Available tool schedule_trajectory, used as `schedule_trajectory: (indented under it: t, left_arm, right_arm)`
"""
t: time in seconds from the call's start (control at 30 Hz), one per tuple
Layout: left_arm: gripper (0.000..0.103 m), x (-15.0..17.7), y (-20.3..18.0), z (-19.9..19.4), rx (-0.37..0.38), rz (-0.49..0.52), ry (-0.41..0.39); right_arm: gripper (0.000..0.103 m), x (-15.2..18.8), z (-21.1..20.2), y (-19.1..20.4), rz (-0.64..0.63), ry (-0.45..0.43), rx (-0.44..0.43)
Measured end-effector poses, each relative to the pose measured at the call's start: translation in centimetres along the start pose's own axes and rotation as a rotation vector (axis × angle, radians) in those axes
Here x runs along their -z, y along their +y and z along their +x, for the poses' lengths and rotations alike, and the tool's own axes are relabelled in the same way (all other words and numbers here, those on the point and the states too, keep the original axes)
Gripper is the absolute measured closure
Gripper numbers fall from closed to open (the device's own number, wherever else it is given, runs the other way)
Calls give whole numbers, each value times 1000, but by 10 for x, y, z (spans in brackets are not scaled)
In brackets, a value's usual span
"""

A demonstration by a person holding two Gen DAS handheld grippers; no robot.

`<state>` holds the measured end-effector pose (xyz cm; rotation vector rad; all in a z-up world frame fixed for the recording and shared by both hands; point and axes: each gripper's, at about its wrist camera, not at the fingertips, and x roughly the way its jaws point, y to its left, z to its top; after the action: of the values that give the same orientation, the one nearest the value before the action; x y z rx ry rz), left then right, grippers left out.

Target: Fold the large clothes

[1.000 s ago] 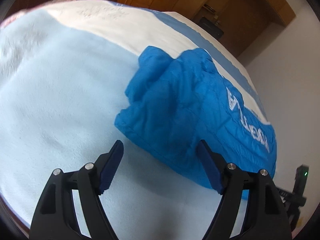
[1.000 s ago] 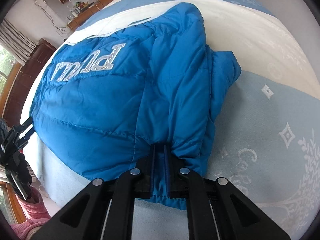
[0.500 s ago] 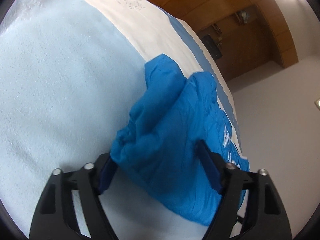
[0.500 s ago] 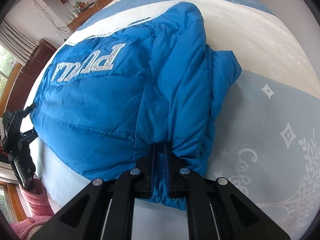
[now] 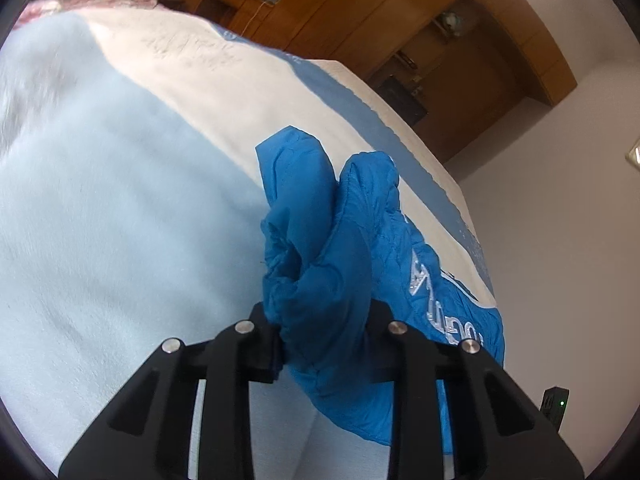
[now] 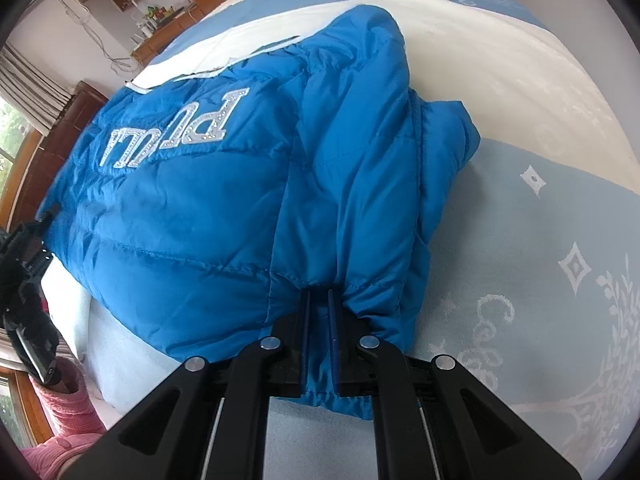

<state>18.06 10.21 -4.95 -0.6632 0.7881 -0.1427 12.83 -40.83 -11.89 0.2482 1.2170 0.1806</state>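
Observation:
A blue puffer jacket (image 5: 352, 220) with silver letters lies folded on the bed (image 5: 100, 240). My left gripper (image 5: 322, 316) is closing on a bunched corner of it; the fabric fills the gap and both pads press on it, lifting the corner a little. In the right wrist view the jacket (image 6: 200, 220) spreads across the bed (image 6: 540, 220). My right gripper (image 6: 319, 296) is shut on the jacket's near hem, with a thin fold pinched between the fingers. The left gripper (image 6: 24, 280) shows as a dark shape at the jacket's far left edge.
The bed cover has pale blue, white and mid-blue bands. Wooden wardrobes (image 5: 400, 40) and a white wall (image 5: 560, 200) stand beyond the bed. A pink sleeve (image 6: 60, 420) is at the lower left in the right wrist view.
My left gripper moved up to the jacket's corner, took it between its jaws and closed on it, raising the fabric. The right gripper has kept still, holding the hem.

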Motion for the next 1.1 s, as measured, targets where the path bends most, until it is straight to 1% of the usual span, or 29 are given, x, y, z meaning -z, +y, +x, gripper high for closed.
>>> schedule_trajectory:
  t: [0.07,0.13,0.2,0.27,0.3,0.33,0.43,0.53,0.6,0.67,0.8,0.93,1.0,1.1]
  left_arm:
    - [77,0,9,7,-13,-13,21]
    - [77,3,30,20,-31,-64,75]
    - [76,7,52,34,10,-111,120]
    - [76,9,65,39,61,-155,144]
    - [76,8,70,41,83,-169,150]
    - [76,8,70,41,87,-170,153]
    - [76,6,68,42,73,-164,150]
    - [80,3,58,39,70,-134,118]
    - [82,1,44,31,76,-99,76]
    - [82,0,24,16,91,-43,20]
    - [83,4,-28,-9,89,114,-56]
    - [83,6,-76,-20,86,250,-93]
    - [83,12,-105,-22,84,330,-106]
    - [83,22,-137,-20,81,418,-109]
  right_arm:
    - [96,1,0,0,0,1,-3]
    - [96,0,-1,0,-2,1,-5]
    - [96,-1,0,-2,-4,1,-9]
    - [96,-1,0,-2,-6,2,-12]
    - [96,-2,0,-2,-7,2,-12]
    - [96,-2,1,-2,-8,1,-13]
    - [96,-1,1,-5,-6,-3,-27]
    - [96,-1,0,-6,-2,-5,-33]
    - [96,-1,-2,-6,-5,0,-24]
    - [96,-2,-4,-2,-16,4,-10]
    - [91,-4,-15,4,-28,7,-3]
    - [81,-4,-42,10,-57,-59,12]
    - [80,-4,-57,10,-58,-87,18]
    - [80,-5,-68,3,-37,-95,22]
